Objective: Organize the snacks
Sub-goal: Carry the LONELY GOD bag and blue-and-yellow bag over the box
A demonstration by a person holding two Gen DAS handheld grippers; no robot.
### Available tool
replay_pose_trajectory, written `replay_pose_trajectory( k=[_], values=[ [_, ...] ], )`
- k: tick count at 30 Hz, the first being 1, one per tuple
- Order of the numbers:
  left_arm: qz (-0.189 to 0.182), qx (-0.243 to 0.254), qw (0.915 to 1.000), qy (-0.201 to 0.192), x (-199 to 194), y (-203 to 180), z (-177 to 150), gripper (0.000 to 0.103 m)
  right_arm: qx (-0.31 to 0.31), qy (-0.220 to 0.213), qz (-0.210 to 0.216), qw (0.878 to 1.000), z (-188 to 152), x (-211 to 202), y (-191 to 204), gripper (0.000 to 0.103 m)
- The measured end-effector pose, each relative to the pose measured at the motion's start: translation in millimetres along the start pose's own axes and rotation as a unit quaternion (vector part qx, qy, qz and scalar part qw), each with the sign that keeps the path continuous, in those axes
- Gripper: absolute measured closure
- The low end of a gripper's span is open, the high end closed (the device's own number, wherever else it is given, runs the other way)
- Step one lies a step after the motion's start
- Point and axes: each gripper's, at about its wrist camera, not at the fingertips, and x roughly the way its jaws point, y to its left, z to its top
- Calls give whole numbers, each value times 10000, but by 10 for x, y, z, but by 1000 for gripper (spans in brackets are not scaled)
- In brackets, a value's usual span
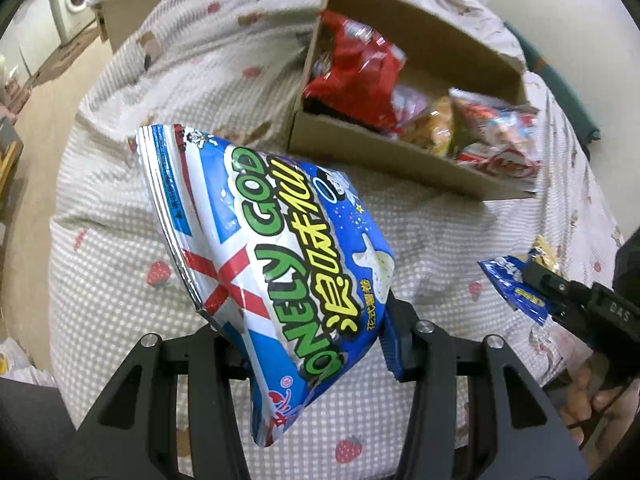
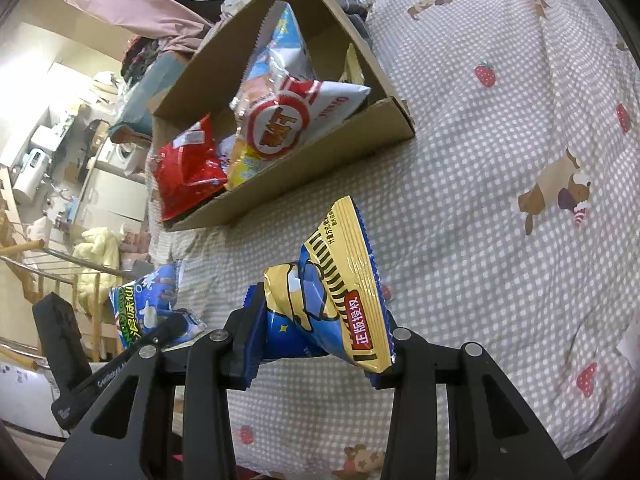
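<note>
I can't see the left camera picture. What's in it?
The left gripper holds a blue Lonely God snack bag above a checked strawberry bedspread. Behind sits a cardboard box of snacks; the right gripper holds another bag.

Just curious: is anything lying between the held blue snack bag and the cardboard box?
Nothing: only bare checked bedspread separates blue bag and box, in the left wrist view.

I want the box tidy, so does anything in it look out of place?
Yes. In the cardboard box, the white and red bag leans over other packs, and the red bag pokes above the front wall at one end.
</note>
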Motion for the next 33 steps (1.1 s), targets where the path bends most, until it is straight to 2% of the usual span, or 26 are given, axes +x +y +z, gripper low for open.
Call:
replay_pose_trajectory(
  k=[5,13,21,25,28,33],
  values=[
    [-3,114,9991,-415,-185,-132,126,59,-206,-285,313,9989,29,-147,96,62],
    [-11,523,9958,-750,-344,-276,466,59,-376,-819,854,9923,132,-433,242,62],
    [-3,898,9902,-1071,-454,-412,938,59,-211,-1258,1086,9859,533,-640,331,62],
    [-49,932,9888,-1166,-379,-474,1175,59,-303,-1659,938,9812,828,-740,401,62],
    [-44,950,9872,-1280,-257,-525,1330,59,-301,-1792,812,9800,995,-754,377,62],
    [-81,992,9859,-1346,-60,-623,1529,59,-365,-1711,619,9826,1248,-529,356,62]
  ],
)
